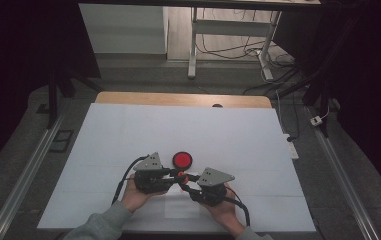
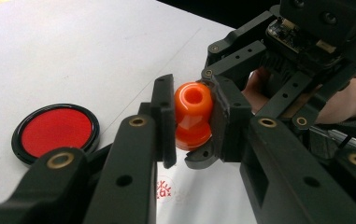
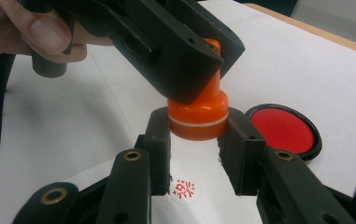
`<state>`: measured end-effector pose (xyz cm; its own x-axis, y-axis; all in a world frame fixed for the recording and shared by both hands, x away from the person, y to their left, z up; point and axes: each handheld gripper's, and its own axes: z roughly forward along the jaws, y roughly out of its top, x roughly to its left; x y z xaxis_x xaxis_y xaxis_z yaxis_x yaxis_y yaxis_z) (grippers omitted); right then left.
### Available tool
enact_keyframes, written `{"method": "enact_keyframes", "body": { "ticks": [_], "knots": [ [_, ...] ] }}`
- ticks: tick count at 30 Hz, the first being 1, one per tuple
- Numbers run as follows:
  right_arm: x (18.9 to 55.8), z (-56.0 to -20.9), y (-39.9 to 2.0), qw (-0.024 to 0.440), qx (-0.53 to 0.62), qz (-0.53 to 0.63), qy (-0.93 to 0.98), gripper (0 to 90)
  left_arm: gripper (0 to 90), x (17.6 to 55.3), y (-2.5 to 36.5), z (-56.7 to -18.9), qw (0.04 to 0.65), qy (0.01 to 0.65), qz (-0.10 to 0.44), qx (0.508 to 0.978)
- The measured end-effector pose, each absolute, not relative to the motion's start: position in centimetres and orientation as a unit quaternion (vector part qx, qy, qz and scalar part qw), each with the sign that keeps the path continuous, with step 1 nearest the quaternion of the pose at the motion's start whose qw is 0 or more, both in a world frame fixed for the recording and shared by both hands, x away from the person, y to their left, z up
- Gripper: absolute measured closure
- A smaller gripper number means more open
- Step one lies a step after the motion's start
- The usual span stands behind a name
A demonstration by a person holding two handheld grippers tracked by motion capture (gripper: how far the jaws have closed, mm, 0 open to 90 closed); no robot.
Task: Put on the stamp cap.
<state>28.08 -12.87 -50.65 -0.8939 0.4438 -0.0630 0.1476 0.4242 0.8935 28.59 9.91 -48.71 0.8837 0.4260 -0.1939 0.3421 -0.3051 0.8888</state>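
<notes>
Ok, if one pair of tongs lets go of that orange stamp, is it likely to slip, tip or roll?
The orange stamp looks like stiff, glossy plastic, so it may be slippery. The left tongs pinch its rounded knob, probably a less secure hold than the right tongs on the wide base. Laid on its side, it would likely roll.

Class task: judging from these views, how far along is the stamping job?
Done: a red stamp mark is on the white paper. In hand: the orange plastic stamp is clamped by both the left gripper and the right gripper. Left, probably: capping or putting down the stamp beside the round red ink pad.
</notes>
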Motion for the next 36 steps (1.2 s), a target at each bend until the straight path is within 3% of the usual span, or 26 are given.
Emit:
{"method": "enact_keyframes", "body": {
  "ticks": [36],
  "knots": [
    [28.28, -50.82, -13.1, 0.14, 0.172, 0.505, 0.834, 63.4, 72.2, 28.36, 9.64, -49.0, 0.543, 0.245, 0.043, 0.802]
  ]
}}
